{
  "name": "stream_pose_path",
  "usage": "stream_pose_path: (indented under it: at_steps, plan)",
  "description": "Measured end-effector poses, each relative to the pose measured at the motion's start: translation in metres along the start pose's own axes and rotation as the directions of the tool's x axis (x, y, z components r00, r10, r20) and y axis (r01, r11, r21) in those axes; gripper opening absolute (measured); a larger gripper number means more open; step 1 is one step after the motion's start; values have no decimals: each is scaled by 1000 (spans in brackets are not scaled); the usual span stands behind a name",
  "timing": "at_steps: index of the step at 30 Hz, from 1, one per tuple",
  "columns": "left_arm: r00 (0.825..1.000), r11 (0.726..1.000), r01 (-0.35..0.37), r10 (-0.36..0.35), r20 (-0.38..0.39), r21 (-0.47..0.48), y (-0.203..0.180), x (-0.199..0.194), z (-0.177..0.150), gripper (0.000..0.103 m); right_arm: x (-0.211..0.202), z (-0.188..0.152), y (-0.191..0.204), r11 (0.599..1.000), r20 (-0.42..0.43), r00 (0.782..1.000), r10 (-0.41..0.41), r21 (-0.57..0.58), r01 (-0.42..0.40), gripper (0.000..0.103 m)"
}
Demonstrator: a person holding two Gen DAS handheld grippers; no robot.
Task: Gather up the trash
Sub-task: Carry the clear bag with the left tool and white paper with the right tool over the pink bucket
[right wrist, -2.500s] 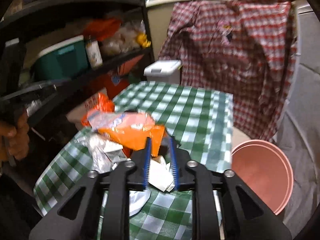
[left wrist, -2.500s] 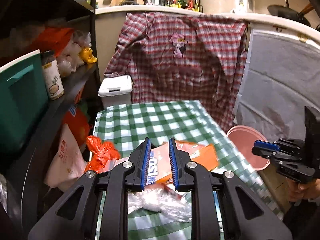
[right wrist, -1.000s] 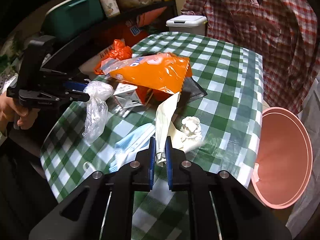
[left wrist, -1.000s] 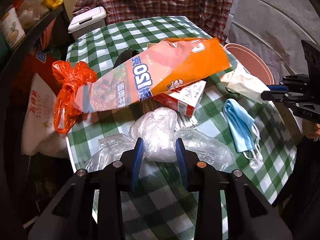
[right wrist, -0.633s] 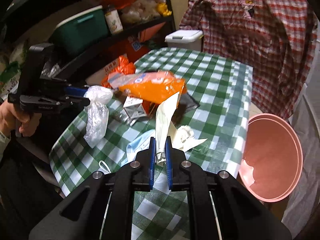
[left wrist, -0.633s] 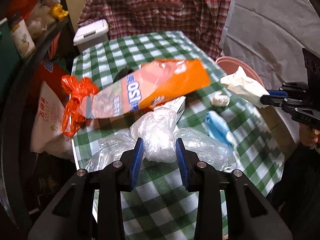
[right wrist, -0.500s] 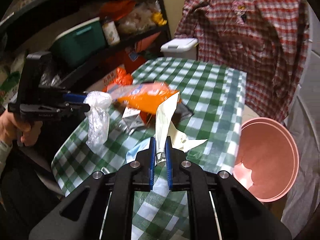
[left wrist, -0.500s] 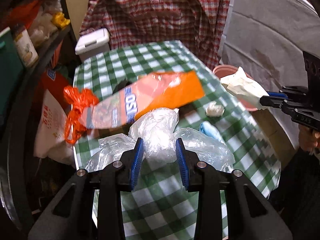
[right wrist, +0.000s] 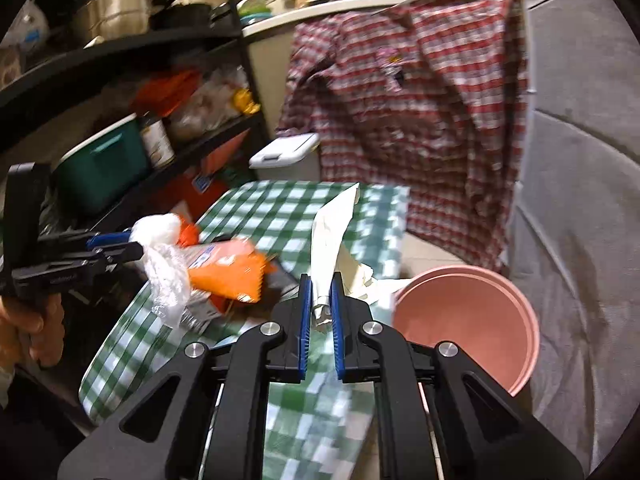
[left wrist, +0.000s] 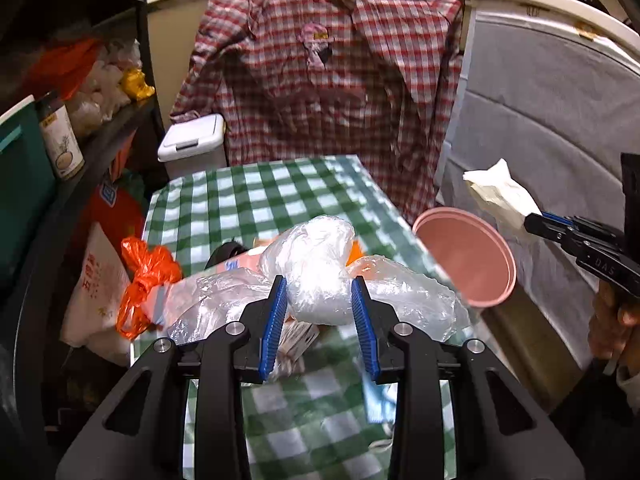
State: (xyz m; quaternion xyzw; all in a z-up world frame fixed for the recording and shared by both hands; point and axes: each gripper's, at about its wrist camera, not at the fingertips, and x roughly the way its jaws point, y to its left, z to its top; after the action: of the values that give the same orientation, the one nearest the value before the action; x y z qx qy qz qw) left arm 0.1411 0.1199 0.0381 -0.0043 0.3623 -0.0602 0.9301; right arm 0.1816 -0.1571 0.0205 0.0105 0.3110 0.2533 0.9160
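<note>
Both grippers higher: one plastic bag [left wrist: 320, 272], one paper wrapper [right wrist: 332, 236], one pink bin [right wrist: 472, 320].

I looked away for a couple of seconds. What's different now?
The left claw closed on the clear bag and lifted it; the right claw gripped the white wrapper and raised it toward the pink bin. The orange packet stayed on the table.

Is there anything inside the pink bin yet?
The pink bin beside the checked table shows only bare pink wall. Its near rim and the right tongs, which grip the white paper wrapper, cover the bottom, so that part is unknown.
</note>
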Motion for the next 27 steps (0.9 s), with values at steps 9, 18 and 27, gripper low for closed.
stream_pose_path:
  at_steps: [9, 18, 27]
  plan:
    - [998, 999, 15, -12, 65, -44, -35, 21, 22, 33, -22, 13, -45, 991, 65, 991, -121, 64, 117, 10]
    - [992, 998, 42, -37, 119, -44, -86, 47, 38, 33, -25, 20, -75, 976, 68, 980, -187, 122, 178, 10]
    - [989, 998, 44, -36, 141, -55, -123, 75, 45, 33, -26, 26, -85, 963, 91, 961, -260, 96, 251, 10]
